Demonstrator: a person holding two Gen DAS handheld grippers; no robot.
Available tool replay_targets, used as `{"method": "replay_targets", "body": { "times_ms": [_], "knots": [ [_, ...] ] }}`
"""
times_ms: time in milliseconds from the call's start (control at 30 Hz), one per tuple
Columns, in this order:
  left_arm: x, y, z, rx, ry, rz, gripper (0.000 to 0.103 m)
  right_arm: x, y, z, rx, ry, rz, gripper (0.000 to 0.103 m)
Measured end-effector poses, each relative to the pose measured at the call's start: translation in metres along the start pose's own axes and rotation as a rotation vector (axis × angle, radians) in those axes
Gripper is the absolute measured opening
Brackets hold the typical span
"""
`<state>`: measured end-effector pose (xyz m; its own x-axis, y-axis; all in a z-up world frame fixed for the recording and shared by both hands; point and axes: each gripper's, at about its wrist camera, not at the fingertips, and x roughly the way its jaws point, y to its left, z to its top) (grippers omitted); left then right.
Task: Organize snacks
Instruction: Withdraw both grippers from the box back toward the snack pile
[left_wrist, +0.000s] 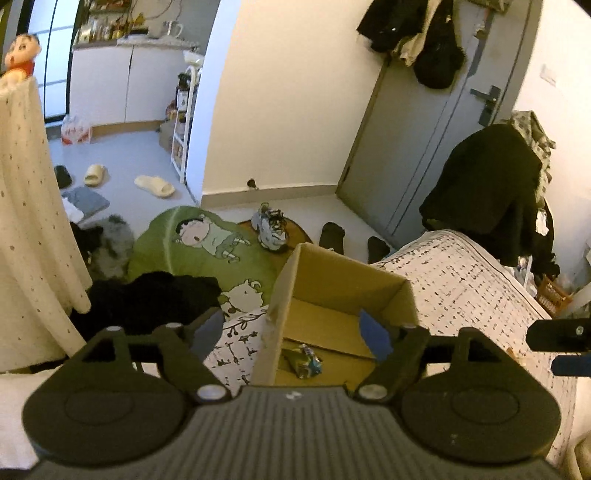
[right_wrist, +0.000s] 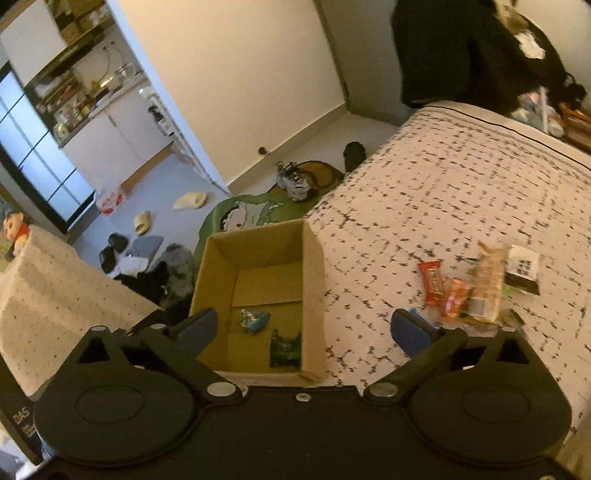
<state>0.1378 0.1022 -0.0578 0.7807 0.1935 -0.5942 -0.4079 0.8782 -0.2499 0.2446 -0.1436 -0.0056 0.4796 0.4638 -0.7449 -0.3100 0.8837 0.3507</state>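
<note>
Both claws are spread wide with nothing in them: the left claw (left_wrist: 291, 334) hovers over the near edge of the open brown cardboard box (right_wrist: 314, 258), the right claw (right_wrist: 304, 330) hangs just above the box too. Two wrappers are in there already, a crinkly blue-and-white snack packet (right_wrist: 254, 319) and a dark green foil one (right_wrist: 284, 349). The rest of the snacks are a loose pile on the bed to the right of the box: a red rectangular candy bar (right_wrist: 433, 282), an orange wrapper (right_wrist: 455, 301), a tan packet (right_wrist: 487, 286). I'd swing the right claw over there, come down flat on one bar, pinch across its short side so it doesn't slide on the soft white quilt with black dashes (right_wrist: 443, 184). Farther out, a green cartoon floor cushion (left_wrist: 207, 247), beige slippers (left_wrist: 154, 185) on the grey floor, a grey door (left_wrist: 424, 140) and a kitchen counter (left_wrist: 147, 42).
</note>
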Motion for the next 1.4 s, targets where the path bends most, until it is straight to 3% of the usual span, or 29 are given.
{"method": "replay_targets", "body": {
  "times_ms": [267,733,833,933,1400],
  "knots": [
    [-0.018,-0.022,-0.001,0.035,0.011,-0.013,0.087,-0.016,-0.039,-0.012,0.049,0.013,-0.010,0.103],
    [-0.035,-0.053,-0.013,0.080,0.033,-0.058,0.094,-0.053,-0.077,-0.036,0.035,-0.077,-0.118,0.103],
    [-0.036,-0.061,-0.010,0.082,0.030,-0.079,0.095,-0.054,-0.079,-0.037,0.031,-0.084,-0.152,0.103],
    [-0.037,-0.071,-0.007,0.076,0.027,-0.101,0.103,-0.061,-0.094,-0.036,0.091,-0.108,-0.154,0.103],
    [-0.018,-0.119,-0.010,0.142,0.112,-0.261,0.103,-0.050,-0.135,-0.036,0.211,-0.083,-0.173,0.103]
  ]
}}
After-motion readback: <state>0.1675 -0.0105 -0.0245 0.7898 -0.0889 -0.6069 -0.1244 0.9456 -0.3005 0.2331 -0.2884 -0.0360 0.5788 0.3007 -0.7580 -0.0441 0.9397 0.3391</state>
